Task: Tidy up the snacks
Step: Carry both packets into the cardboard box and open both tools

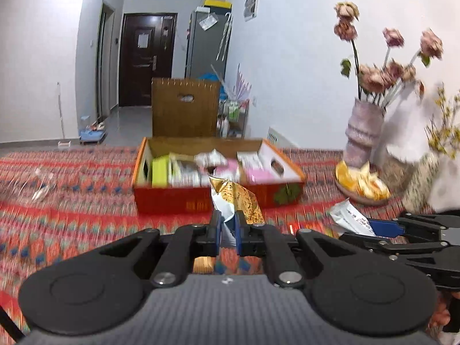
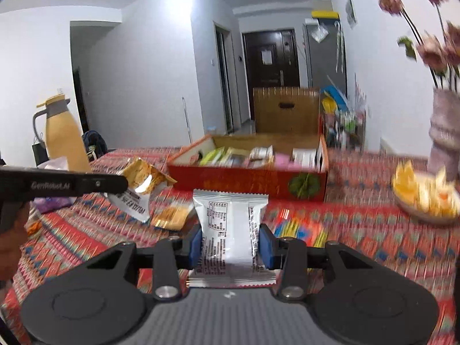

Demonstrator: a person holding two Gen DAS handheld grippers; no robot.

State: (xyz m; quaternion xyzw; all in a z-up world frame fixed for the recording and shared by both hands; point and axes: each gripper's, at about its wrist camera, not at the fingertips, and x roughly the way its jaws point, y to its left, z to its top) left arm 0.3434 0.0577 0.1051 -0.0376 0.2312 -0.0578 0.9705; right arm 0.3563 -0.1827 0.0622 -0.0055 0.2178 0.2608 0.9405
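A white-walled room with a dark door (image 1: 148,57) at the far end. In front, a table under a red patterned cloth (image 1: 72,201). On it stands an open red cardboard box (image 2: 247,181) filled with small snack packs, a vase of dried flowers (image 1: 363,132), and a dish of orange snacks (image 2: 425,198).

"GenRobot.AI" is printed on the left gripper (image 1: 227,224), clamped on a gold-and-white packet (image 1: 235,198) just before the box. The right gripper (image 2: 231,247) grips a silver packet (image 2: 230,224) above the cloth.
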